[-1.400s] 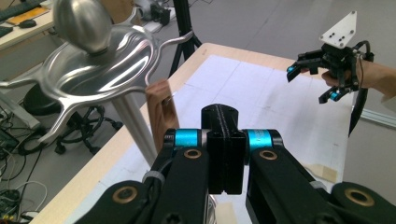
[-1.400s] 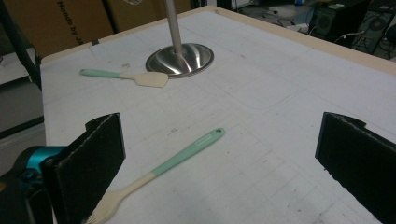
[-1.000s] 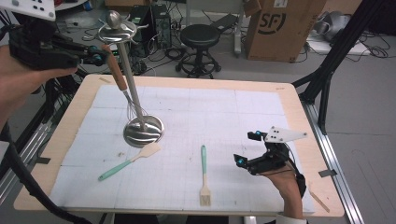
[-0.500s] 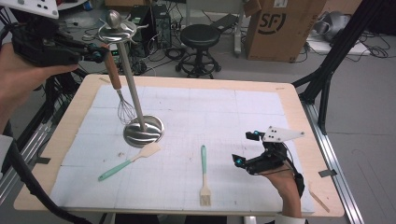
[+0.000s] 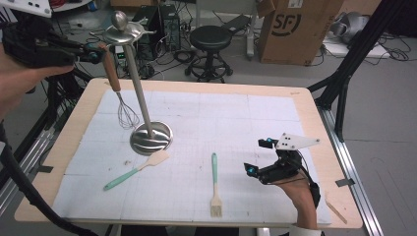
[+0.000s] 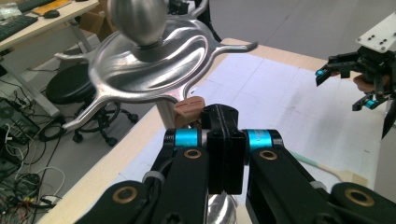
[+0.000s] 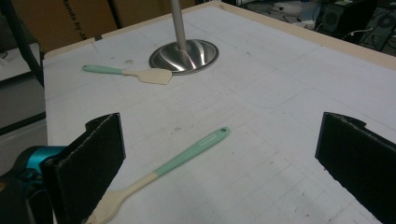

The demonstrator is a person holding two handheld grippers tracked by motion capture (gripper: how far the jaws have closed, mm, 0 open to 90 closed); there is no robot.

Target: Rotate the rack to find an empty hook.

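Whisk (image 5: 119, 91), wooden handle with steel wire head, now hangs higher and closer to the polished steel utensil stand (image 5: 140, 88) than 1 second ago; the handle top has come up just under the stand's hook disc. Judgement: hanging step nearly reached, hook not yet engaged. Left gripper (image 6: 224, 140) is clamped on the brown handle end. Right gripper (image 5: 263, 157) rests apart, holding nothing, above the white tabletop (image 5: 275, 123). 2 mint-handled tools lie flat: spatula (image 5: 135, 169), pastry brush (image 5: 215, 184).

Grey floor, black stool (image 5: 210, 37), cardboard box (image 5: 290, 29)
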